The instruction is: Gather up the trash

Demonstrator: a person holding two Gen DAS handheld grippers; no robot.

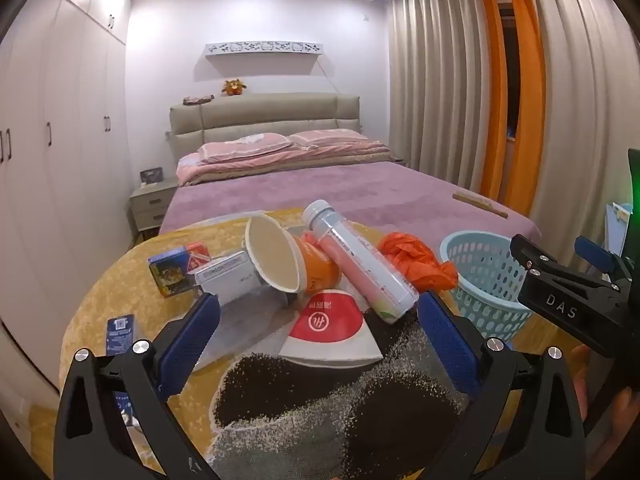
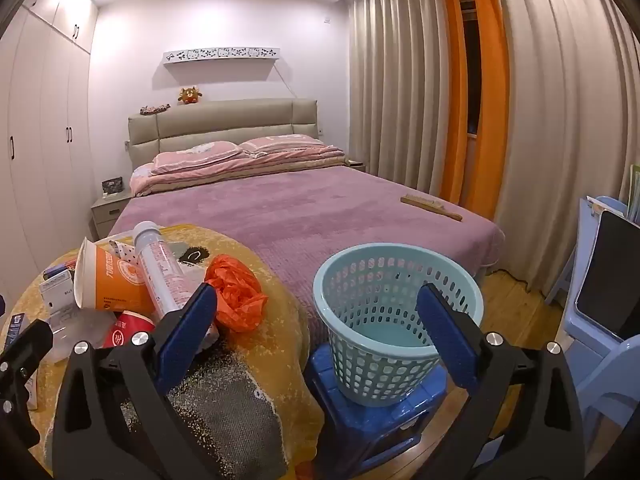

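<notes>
Trash lies piled on a round table with a yellow cloth (image 1: 100, 300): an orange paper cup (image 1: 288, 260) on its side, a clear tube with a grey cap (image 1: 356, 256), a crumpled orange bag (image 1: 416, 260), a red-and-white flattened cup (image 1: 328, 332) and small boxes (image 1: 180, 268). My left gripper (image 1: 318, 320) is open, just short of the pile. My right gripper (image 2: 318, 312) is open and empty, in front of the light blue basket (image 2: 396, 320). The cup (image 2: 112, 280), tube (image 2: 160, 268) and bag (image 2: 236, 296) show to its left.
The basket stands on a blue plastic stool (image 2: 376, 432) right of the table. A bed with a purple cover (image 2: 300, 208) lies behind. A pale blue chair (image 2: 600, 320) stands at right; wardrobes (image 1: 48, 140) line the left wall. My right gripper body (image 1: 576, 304) shows beside the basket (image 1: 484, 280).
</notes>
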